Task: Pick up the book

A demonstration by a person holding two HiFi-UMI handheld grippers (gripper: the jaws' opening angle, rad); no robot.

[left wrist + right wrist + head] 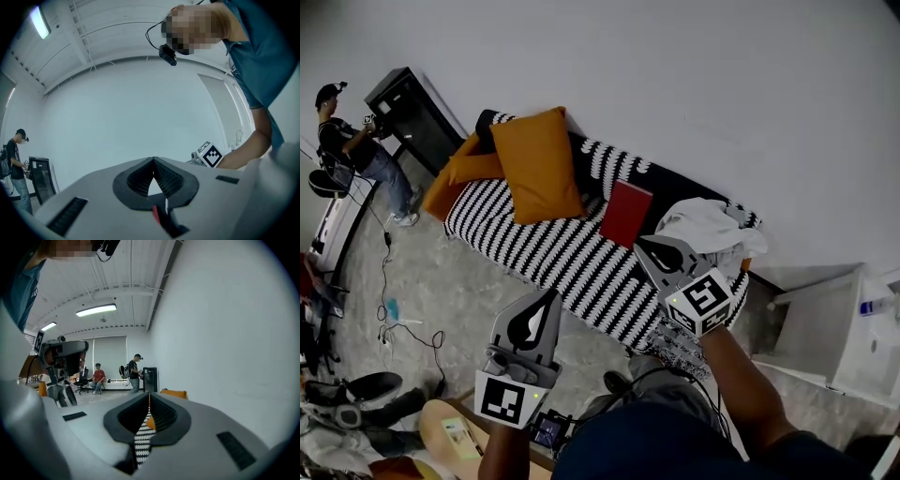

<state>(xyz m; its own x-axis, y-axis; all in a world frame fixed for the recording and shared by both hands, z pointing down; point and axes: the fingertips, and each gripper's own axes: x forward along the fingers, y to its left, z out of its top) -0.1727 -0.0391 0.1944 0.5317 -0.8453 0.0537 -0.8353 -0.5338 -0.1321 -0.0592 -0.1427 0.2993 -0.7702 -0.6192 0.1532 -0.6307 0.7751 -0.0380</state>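
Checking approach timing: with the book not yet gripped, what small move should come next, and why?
Probably open the right tongs: they are shut and empty, and in the head view they point toward the red book on the striped sofa, nearer it than the left tongs.

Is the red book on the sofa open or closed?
Closed. The book on the sofa shows only a plain red cover; no pages are visible.
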